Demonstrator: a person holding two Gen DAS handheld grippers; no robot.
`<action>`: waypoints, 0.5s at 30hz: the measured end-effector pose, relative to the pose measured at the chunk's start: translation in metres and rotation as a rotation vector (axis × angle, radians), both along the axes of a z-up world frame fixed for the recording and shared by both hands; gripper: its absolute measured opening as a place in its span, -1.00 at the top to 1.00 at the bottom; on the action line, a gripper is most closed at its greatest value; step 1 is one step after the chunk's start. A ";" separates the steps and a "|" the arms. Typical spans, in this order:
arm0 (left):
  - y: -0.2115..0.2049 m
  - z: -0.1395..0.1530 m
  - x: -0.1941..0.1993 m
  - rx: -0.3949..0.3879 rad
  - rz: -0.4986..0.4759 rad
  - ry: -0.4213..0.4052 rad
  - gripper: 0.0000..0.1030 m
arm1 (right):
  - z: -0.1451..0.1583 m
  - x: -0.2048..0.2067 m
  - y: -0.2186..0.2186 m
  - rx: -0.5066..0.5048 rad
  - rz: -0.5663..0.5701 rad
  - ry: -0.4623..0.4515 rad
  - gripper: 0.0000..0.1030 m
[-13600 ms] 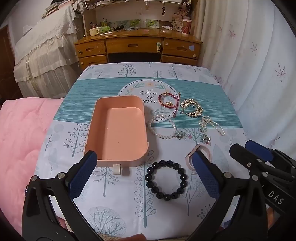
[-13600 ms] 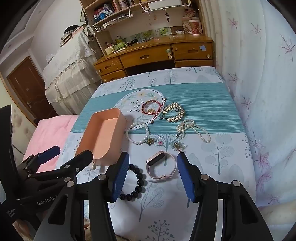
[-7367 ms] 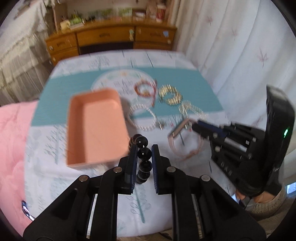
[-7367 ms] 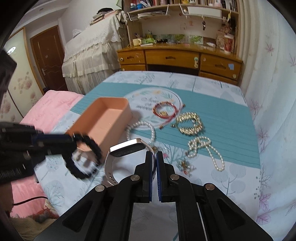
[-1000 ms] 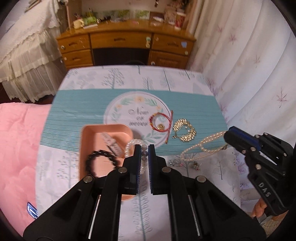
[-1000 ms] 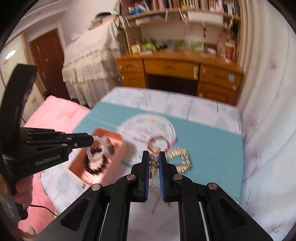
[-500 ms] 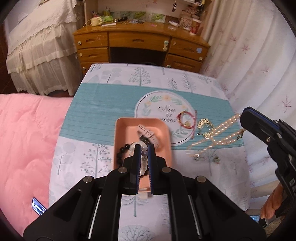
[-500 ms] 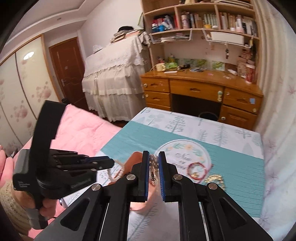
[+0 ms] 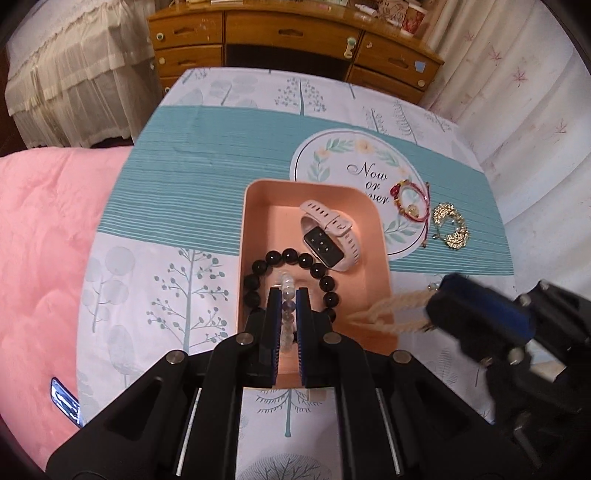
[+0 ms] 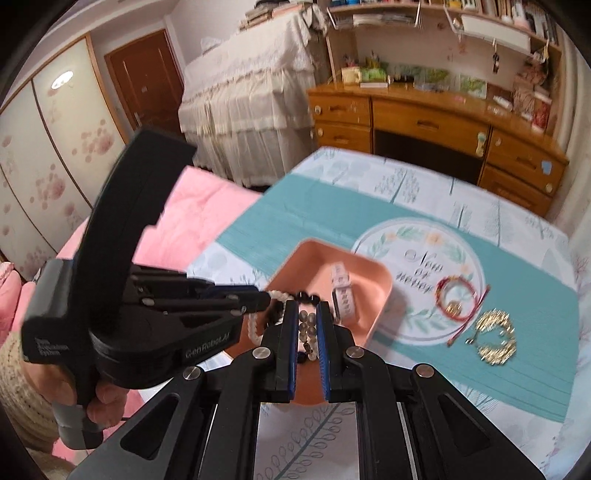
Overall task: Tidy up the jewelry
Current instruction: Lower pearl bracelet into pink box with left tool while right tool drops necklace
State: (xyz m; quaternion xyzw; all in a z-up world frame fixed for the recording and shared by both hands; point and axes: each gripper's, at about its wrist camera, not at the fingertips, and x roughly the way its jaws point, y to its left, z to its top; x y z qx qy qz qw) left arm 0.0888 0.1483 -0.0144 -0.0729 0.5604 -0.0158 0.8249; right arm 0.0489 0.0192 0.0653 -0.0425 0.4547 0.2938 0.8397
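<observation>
A pink tray (image 9: 258,199) (image 10: 376,273) on the table holds a black bead bracelet (image 9: 317,271) and a pink smartwatch (image 9: 328,236) (image 10: 343,291). My left gripper (image 9: 286,295) is shut on a pearl bracelet (image 9: 286,284) above the tray's near end. My right gripper (image 10: 306,314) is shut on a long pearl necklace (image 10: 306,325), which shows blurred at the tray's right edge in the left wrist view (image 9: 391,312). A red cord bracelet (image 9: 410,201) (image 10: 456,299) and a gold bracelet (image 9: 450,227) (image 10: 495,336) lie on the cloth to the right.
The table has a teal and white tree-print cloth (image 9: 184,166). A pink quilt (image 9: 40,240) lies to its left. A wooden desk with drawers (image 9: 291,29) stands behind the table, and a curtain (image 9: 528,92) hangs to the right.
Both grippers have come down closer over the tray. The right gripper has swung left with the pearl necklace, which now hangs at the tray's right edge.
</observation>
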 end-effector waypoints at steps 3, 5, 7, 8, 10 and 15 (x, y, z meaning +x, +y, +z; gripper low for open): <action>0.001 -0.010 0.006 -0.007 0.003 0.017 0.90 | -0.024 0.010 0.000 -0.012 -0.001 0.045 0.82; 0.001 -0.016 0.010 -0.008 0.005 0.027 0.90 | -0.037 0.017 0.001 -0.020 -0.002 0.075 0.82; 0.001 -0.022 0.012 -0.008 0.002 0.036 0.90 | -0.048 0.022 0.001 -0.036 -0.001 0.092 0.82; 0.001 -0.024 0.013 -0.007 0.002 0.040 0.90 | -0.052 0.023 0.002 -0.042 0.002 0.101 0.82; 0.000 -0.029 0.015 -0.006 0.000 0.046 0.90 | -0.057 0.026 0.001 -0.046 0.007 0.115 0.82; -0.004 -0.035 0.016 -0.018 -0.010 0.064 0.90 | -0.062 0.028 0.000 -0.042 0.014 0.143 0.71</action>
